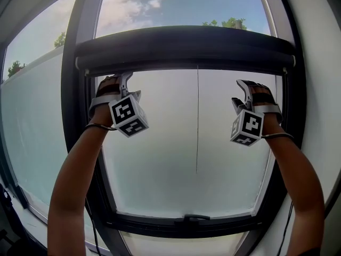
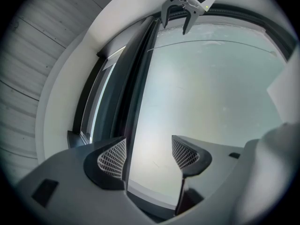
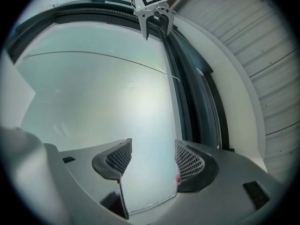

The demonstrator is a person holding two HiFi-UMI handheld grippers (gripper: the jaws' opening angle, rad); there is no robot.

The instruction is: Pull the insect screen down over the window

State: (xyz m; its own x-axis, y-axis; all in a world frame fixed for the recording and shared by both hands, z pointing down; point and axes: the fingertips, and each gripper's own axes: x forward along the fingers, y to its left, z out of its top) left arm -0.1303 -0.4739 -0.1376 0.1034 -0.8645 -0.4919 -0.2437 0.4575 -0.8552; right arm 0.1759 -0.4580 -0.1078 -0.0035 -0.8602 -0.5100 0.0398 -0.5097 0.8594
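Note:
The insect screen's dark bottom rail (image 1: 186,49) spans the top of the window, with the screen rolled up above it. A thin pull cord (image 1: 197,121) hangs from its middle down the frosted pane. My left gripper (image 1: 126,80) is raised just under the rail's left end, and my right gripper (image 1: 243,88) sits a little below its right end. In the left gripper view the jaws (image 2: 149,156) stand open, and the rail's edge (image 2: 140,78) runs close by one pad. In the right gripper view the jaws (image 3: 153,160) stand wide open over bare glass, with the rail (image 3: 192,88) to one side.
The dark window frame (image 1: 72,116) borders the pane on both sides. A window handle (image 1: 196,217) sits at the middle of the bottom frame. White wall (image 1: 325,89) flanks the right side. Each gripper shows in the other's view: the right gripper (image 2: 185,8) and the left gripper (image 3: 153,13).

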